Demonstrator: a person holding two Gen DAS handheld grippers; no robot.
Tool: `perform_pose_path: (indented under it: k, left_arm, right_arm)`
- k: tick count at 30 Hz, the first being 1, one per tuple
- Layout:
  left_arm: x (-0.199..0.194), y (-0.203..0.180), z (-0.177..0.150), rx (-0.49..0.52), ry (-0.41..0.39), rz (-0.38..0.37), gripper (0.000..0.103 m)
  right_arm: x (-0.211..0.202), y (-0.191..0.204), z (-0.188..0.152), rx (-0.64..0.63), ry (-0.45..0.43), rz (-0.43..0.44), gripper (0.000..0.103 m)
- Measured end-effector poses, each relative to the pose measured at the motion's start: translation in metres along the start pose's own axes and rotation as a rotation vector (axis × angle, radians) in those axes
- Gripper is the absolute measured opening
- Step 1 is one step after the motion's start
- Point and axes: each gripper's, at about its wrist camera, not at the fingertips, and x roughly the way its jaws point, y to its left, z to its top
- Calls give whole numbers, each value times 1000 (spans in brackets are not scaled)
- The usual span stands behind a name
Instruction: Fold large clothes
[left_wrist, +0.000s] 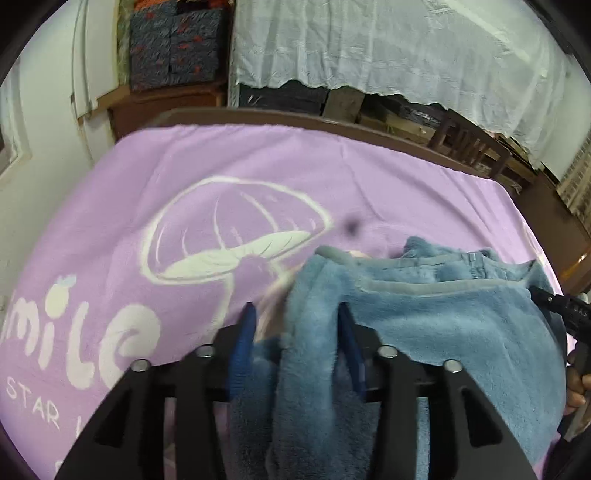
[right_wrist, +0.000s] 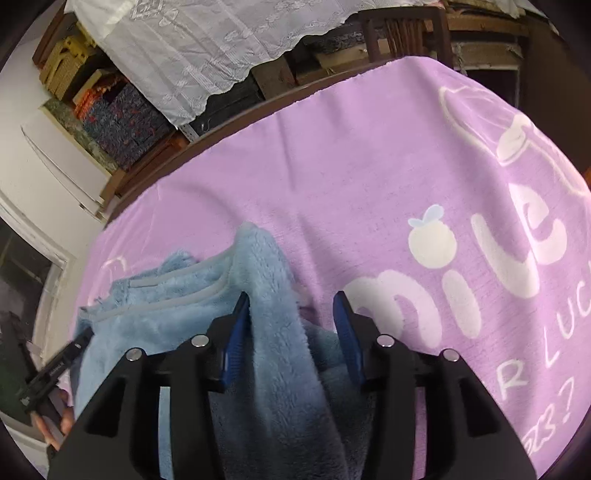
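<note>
Both grippers, left (left_wrist: 295, 314) and right (right_wrist: 293, 304), have fingers spread apart around folds of blue fleece garment (left_wrist: 424, 325) on lilac blanket (left_wrist: 184, 162).

Dark brown wooden counter (left_wrist: 280, 117) (right_wrist: 236, 115) — draped with a lilac blanket (left_wrist: 258, 155) (right_wrist: 369, 155) printed with a white mushroom and lettering. On the blanket, a rumpled blue fleece garment (left_wrist: 443, 325) (right_wrist: 155, 317).

We see fluffy blue fleece garment (left_wrist: 424, 325) bunched between both grippers' open jaws, filling near space. Flat lilac printed blanket (left_wrist: 155, 206) beyond lies bare, passable. Dark wooden table rim (left_wrist: 332, 123) bounds far side.
</note>
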Motion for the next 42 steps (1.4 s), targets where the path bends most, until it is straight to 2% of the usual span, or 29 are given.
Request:
perform_pose_path:
  k: [3, 4, 7, 10, 13, 16, 18, 20, 22, 23, 24, 27, 32, 35, 38, 42]
  left_arm:
    - [-13, 11, 3, -54, -15, -37, 48]
    - [-24, 11, 6, -56, -44, -31, 48]
    - [-53, 2, 12, -12, -125, 19, 46]
    - [-78, -25, 12, 46, -173, -29, 56]
    - [-78, -61, 7, 121, -137, -59, 57]
    - [-66, -83, 1, 150, -72, -105, 58]
    - [-57, -90, -8, 162, -42, -107, 58]
    - [-36, -93, -18, 170, -9, -73, 59]
    - [-11, -85, -28, 152, 42, -57, 60]
    - [-3, -83, -33, 154, 40, -59, 62]
    - [-2, -83, -36, 176, 6, -54, 63]
    - [0, -94, -42, 228, -17, 4, 64]
    - [0, -92, -42, 224, -9, 2, 66]
    - [-5, -96, -36, 216, 28, 26, 66]
    - [-32, -92, -34, 184, 26, -25, 66]
    - [-78, -99, -51, 221, -36, -62, 67]
  right_arm:
    - [-16, -2, -1, 18, -54, 13, 46]
    - [-24, 0, 1, 5, -79, 3, 46]
    - [-47, 15, 3, -49, -151, -2, 46]
    - [-56, 39, -3, -97, -152, 60, 46]
    - [-54, 81, -19, -201, -90, 123, 46]
    - [-51, 98, -28, -239, -51, 153, 46]
    - [-47, 110, -40, -267, -8, 173, 46]
    - [-37, 113, -49, -277, 30, 166, 46]
    - [-22, 107, -58, -274, 67, 120, 44]
    - [-15, 102, -61, -271, 85, 105, 42]
    - [-4, 97, -65, -276, 106, 108, 42]
    - [0, 99, -66, -333, 78, 100, 42]
    - [1, 96, -65, -324, 88, 120, 42]
    - [-8, 99, -67, -313, 106, 99, 43]
    - [-33, 108, -73, -328, 79, 75, 46]
    - [-72, 121, -94, -399, 19, 39, 50]
